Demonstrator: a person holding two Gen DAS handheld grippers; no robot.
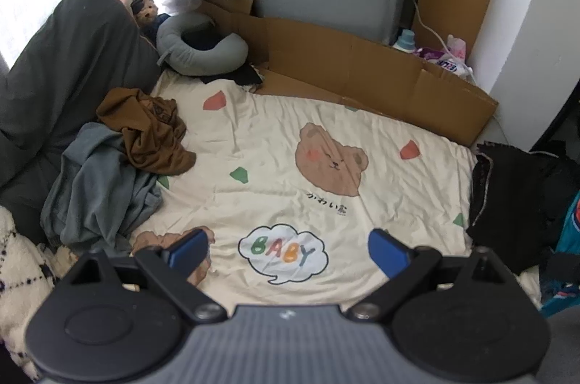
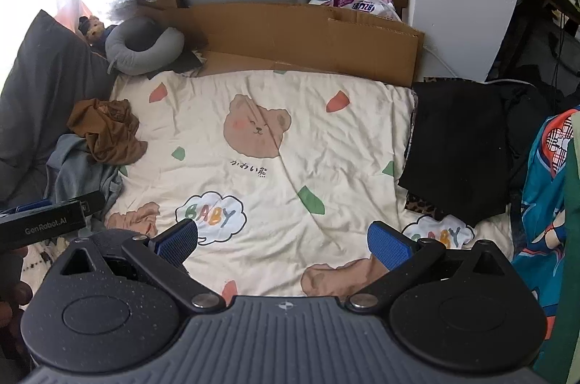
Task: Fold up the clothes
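Cream bedding (image 1: 275, 137) printed with bear faces and a "BABY" cloud covers the bed, with a crumpled brown garment (image 1: 152, 130) lying on a heaped grey-blue garment (image 1: 98, 188) at its left edge and folded black clothes (image 2: 456, 145) at its right. Both the left tool (image 1: 286, 253) and the right tool (image 2: 282, 239) hover above the bedding with blue pads spread wide, holding nothing. Only the right wrist view shows the left tool's dark body (image 2: 47, 221) from the side, near the grey-blue garment, and a leopard-print edge (image 2: 424, 206) under the black clothes.
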